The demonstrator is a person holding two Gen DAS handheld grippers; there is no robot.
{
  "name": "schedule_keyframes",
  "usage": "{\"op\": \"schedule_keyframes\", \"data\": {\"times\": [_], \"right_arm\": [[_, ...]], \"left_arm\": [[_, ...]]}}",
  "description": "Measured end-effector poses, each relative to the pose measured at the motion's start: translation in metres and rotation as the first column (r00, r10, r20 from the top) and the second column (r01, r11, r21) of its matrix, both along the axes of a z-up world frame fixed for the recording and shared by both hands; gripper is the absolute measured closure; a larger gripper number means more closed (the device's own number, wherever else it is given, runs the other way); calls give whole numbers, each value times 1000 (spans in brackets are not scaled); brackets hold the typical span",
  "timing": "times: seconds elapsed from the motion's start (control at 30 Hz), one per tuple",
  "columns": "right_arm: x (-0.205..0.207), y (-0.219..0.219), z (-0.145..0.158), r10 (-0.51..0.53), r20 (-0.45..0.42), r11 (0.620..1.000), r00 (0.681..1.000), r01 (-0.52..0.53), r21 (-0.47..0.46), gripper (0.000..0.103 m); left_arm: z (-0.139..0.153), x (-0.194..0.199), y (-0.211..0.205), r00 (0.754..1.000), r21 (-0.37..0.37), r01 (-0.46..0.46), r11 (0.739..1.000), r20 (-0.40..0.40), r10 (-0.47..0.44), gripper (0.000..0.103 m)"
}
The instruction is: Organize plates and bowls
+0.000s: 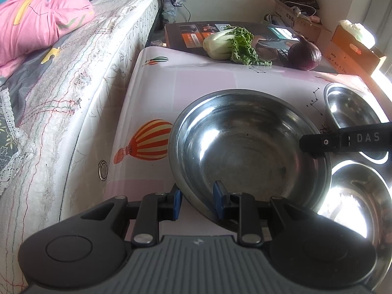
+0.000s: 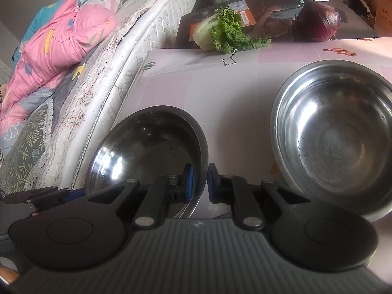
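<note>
Left gripper [image 1: 198, 202] pinching near rim of big bowl [image 1: 245, 142]; right gripper [image 2: 201, 183] pressed tight on its opposite rim. Bowl sits by left edge of tabletop [image 1: 196, 78].

Step, I judge: two-handed lift. Next needs level raise, both grips firm, then stacking with others.

Count:
- three bowls: held one, far bowl [image 1: 350, 107], near bowl [image 1: 360, 196], both at right edge
- no plates
- one cabbage [image 1: 227, 44] and one onion [image 1: 305, 54], far edge

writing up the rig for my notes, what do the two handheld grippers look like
Both match: the left gripper and right gripper have black linkage arms with silver pivot pins, rounded black side housings, a ribbed grey body and blue pads on the jaws. In the left view, the right gripper's side reads "DAS" in white.
</note>
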State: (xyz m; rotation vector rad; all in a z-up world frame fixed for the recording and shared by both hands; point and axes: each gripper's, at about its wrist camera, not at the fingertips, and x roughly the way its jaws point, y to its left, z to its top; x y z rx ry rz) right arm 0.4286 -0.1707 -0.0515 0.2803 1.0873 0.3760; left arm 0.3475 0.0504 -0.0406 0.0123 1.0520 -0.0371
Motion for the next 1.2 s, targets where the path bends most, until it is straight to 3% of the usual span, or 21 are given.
{"op": "schedule_keyframes", "data": {"times": [0.77,1.2], "right_arm": [[-9,-8,27,5,39,1000,999,-5,4,92],[-22,-42,54,-31,80,999,996,29,35,92]], "left_arm": [[24,-12,-5,999,6,7,1000,45,-7,75],[53,-19,-33,995,19,37,999,95,-38,74]]}}
